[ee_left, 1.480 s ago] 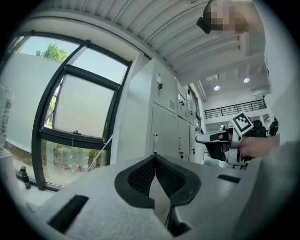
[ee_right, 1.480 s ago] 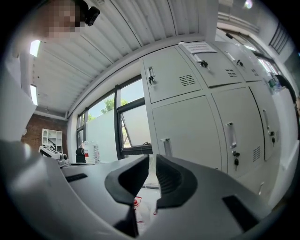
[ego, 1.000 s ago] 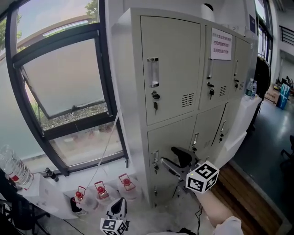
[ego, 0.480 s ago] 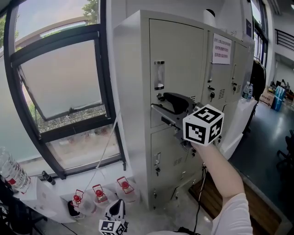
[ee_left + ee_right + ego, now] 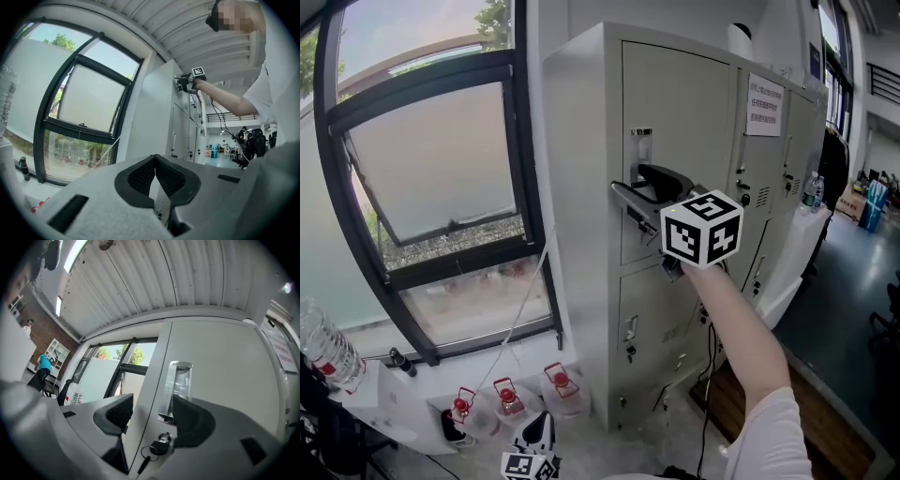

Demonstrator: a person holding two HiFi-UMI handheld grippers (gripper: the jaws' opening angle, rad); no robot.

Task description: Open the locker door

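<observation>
The grey locker bank (image 5: 581, 187) stands beside the window. Its upper left door (image 5: 675, 122) is closed and carries a chrome handle (image 5: 640, 148) with a key in the lock (image 5: 158, 446) below it. My right gripper (image 5: 639, 190) is raised to that door, open, just under the handle. In the right gripper view the handle (image 5: 177, 385) sits between the two spread pads (image 5: 117, 412), with nothing pinched. My left gripper (image 5: 540, 424) hangs low near the floor, pointing up. Its pads (image 5: 140, 172) meet with nothing between them.
A large dark-framed window (image 5: 431, 178) fills the left. Several red-capped jugs (image 5: 508, 394) stand on the floor by the locker's base. A water bottle (image 5: 322, 347) lies on a ledge at far left. A paper notice (image 5: 766, 98) hangs on a farther locker door.
My right gripper has risen from the lower locker door to the upper door's handle and moved closer to it. The left gripper has stayed low.
</observation>
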